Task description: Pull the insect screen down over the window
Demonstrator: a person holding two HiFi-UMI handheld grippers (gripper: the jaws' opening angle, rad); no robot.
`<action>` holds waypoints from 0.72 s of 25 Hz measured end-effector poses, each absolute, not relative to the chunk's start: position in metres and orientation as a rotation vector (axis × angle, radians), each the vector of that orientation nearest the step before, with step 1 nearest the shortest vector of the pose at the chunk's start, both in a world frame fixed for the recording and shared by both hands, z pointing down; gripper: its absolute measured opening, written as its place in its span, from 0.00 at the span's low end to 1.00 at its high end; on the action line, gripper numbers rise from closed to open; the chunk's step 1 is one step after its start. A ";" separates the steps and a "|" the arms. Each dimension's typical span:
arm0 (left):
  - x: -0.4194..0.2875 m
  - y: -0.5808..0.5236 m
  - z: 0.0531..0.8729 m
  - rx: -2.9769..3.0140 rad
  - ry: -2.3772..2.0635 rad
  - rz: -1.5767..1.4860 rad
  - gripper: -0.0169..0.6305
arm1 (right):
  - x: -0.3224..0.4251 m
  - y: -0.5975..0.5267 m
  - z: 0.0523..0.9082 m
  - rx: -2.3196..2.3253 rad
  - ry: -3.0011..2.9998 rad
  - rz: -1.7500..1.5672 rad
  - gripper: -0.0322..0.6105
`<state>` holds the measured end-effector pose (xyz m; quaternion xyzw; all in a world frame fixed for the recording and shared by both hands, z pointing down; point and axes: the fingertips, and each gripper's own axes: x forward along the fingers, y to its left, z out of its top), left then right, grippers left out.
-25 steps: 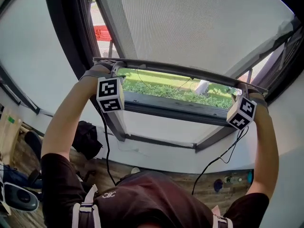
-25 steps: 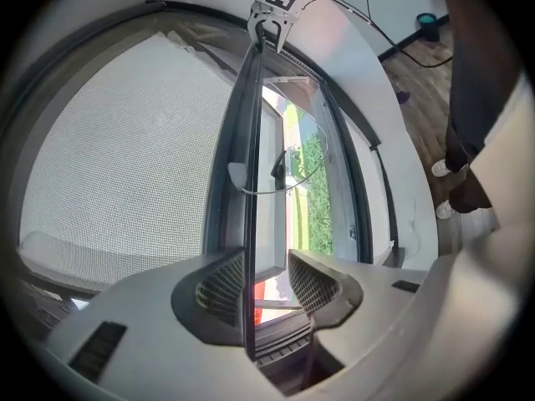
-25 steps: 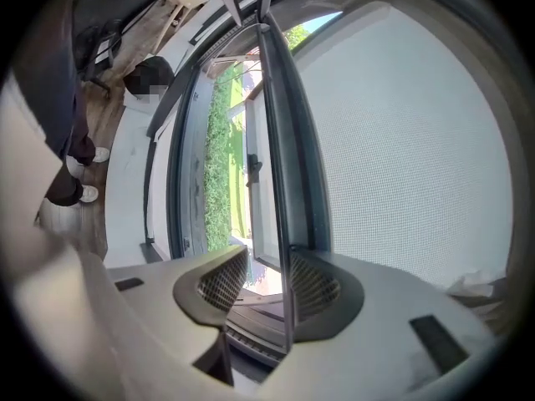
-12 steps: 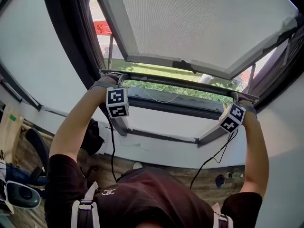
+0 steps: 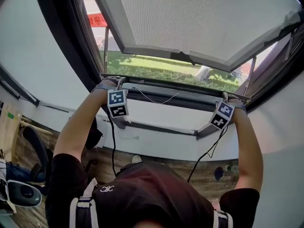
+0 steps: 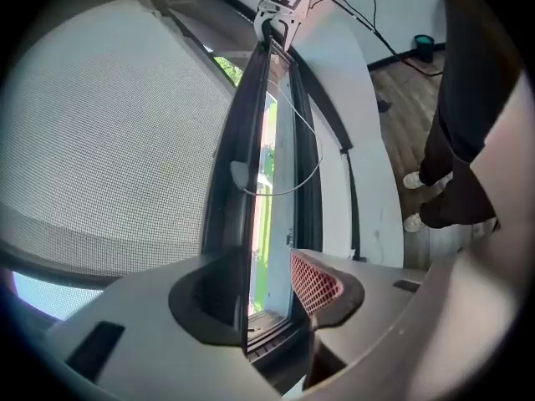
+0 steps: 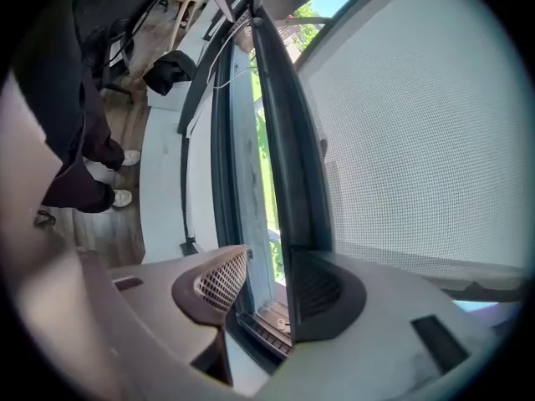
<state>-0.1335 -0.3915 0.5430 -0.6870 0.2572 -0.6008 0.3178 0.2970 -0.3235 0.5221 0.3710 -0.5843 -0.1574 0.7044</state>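
Astride the bottom bar (image 6: 241, 140) of the insect screen (image 6: 109, 140), the left gripper (image 6: 267, 295) and the right gripper (image 7: 267, 286) are held with jaws wide and unclamped, the left's having just been opening; the bar is judged hooked by one jaw, not pinched. The bar is seen just above the lower window frame (image 5: 166, 102), so the pull is judged nearly done.

Outside, far off, there's bright green grass (image 5: 154, 70), with a red sign (image 5: 96, 19) up at the left. Indoors, a black bag (image 5: 95, 134) sits left on the wooden floor (image 5: 180, 167).
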 end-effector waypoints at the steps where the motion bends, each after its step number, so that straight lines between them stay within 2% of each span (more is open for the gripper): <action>1: -0.133 -0.391 0.553 -1.816 0.666 -1.597 0.32 | 0.297 -0.322 0.532 0.812 -1.299 -0.339 0.32; 12: -0.131 -0.386 0.635 -1.900 0.634 -1.691 0.32 | 0.298 -0.316 0.614 0.767 -1.261 -0.256 0.33; 18: -0.130 -0.388 0.646 -1.918 0.665 -1.668 0.32 | 0.299 -0.323 0.626 0.805 -1.248 -0.266 0.35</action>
